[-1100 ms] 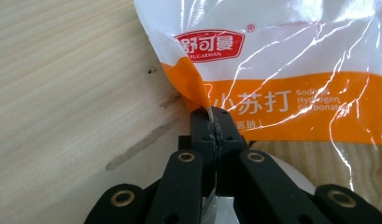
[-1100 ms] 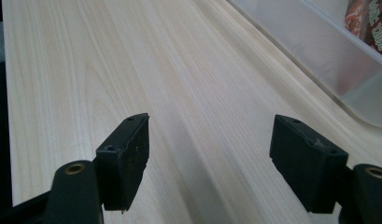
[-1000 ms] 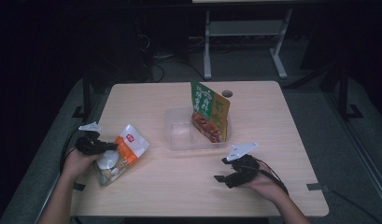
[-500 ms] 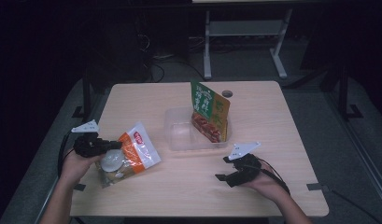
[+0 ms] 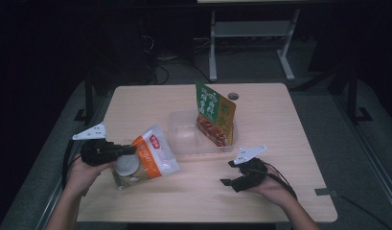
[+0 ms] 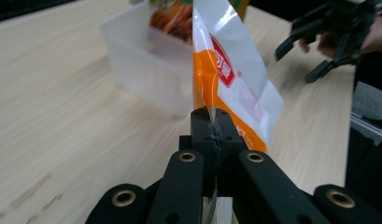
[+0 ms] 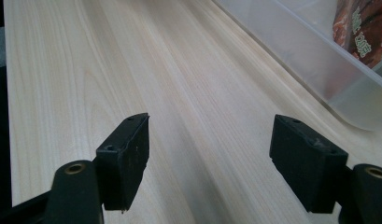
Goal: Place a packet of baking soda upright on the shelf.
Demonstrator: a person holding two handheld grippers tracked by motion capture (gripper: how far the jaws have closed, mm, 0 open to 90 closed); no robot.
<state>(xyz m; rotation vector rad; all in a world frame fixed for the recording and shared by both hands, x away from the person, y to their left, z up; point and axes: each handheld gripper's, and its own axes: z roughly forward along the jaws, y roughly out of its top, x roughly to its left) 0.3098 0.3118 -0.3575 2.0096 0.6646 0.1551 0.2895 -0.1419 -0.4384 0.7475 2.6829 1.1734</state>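
Left gripper [image 5: 129, 150], jaws clamped on edge of orange bag [image 5: 144, 158], now higher and nearer clear tub [image 5: 184, 143] than a second ago. Bag lifted off table [image 5: 280, 124], hanging tilted from grip, its far corner now close beside tub's near wall.

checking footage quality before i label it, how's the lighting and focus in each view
High view: room around the table is nearly black, the tabletop evenly lit, detail soft. Left gripper view: the orange and white bag pinched in the left gripper is fairly sharp, the clear container behind softer. Right gripper view: the right gripper, open, is sharp over clear wood grain; no glare.
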